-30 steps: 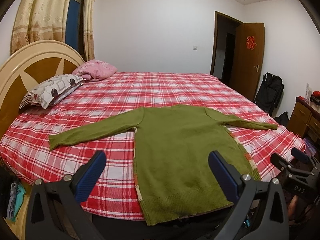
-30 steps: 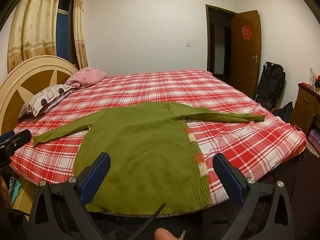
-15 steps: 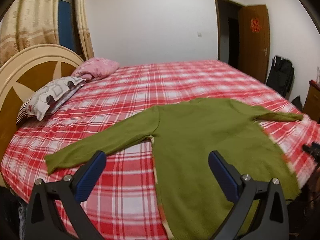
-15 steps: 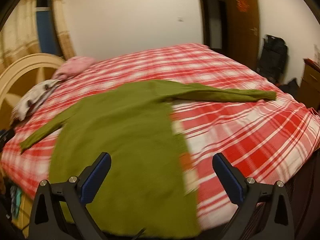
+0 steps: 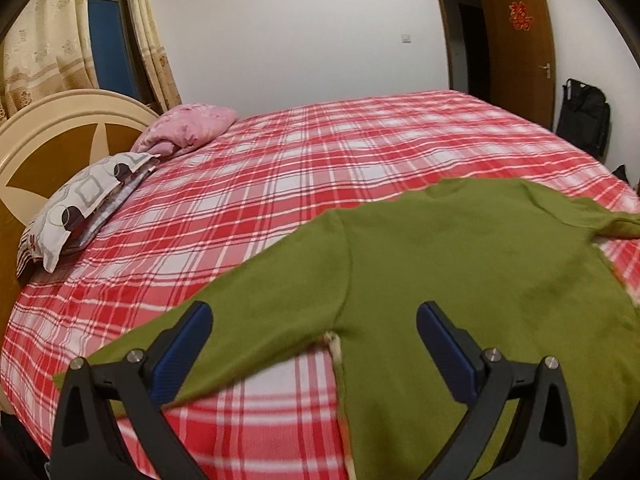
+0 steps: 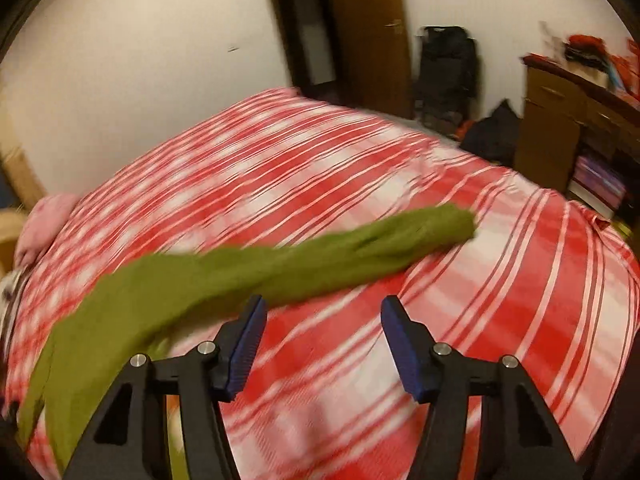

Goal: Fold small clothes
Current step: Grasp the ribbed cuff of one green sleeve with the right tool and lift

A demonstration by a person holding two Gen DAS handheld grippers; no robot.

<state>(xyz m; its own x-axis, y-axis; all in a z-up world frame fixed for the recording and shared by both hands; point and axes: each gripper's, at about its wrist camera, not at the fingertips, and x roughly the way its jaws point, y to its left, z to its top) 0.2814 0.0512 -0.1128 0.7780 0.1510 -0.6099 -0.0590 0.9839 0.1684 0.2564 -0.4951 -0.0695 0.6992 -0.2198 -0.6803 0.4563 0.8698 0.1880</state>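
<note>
2 blue-padded fingers of the left gripper [image 5: 314, 336] stand wide apart, holding nothing, above the green sweater [image 5: 460, 264], which lies flat on the red plaid bed [image 5: 280, 184]; its sleeve runs toward 8 o'clock, and 2 pillows [image 5: 120, 160] sit at 10 o'clock. Seen from the right wrist, blurred, the right gripper [image 6: 320, 340] is likewise spread and empty, with the other sleeve [image 6: 360, 248] stretching toward 2 o'clock just beyond its fingers.

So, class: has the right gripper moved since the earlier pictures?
Yes. The right gripper has swung right and closer: the door now sits centre, and the sweater's sleeve lies just ahead.
</note>
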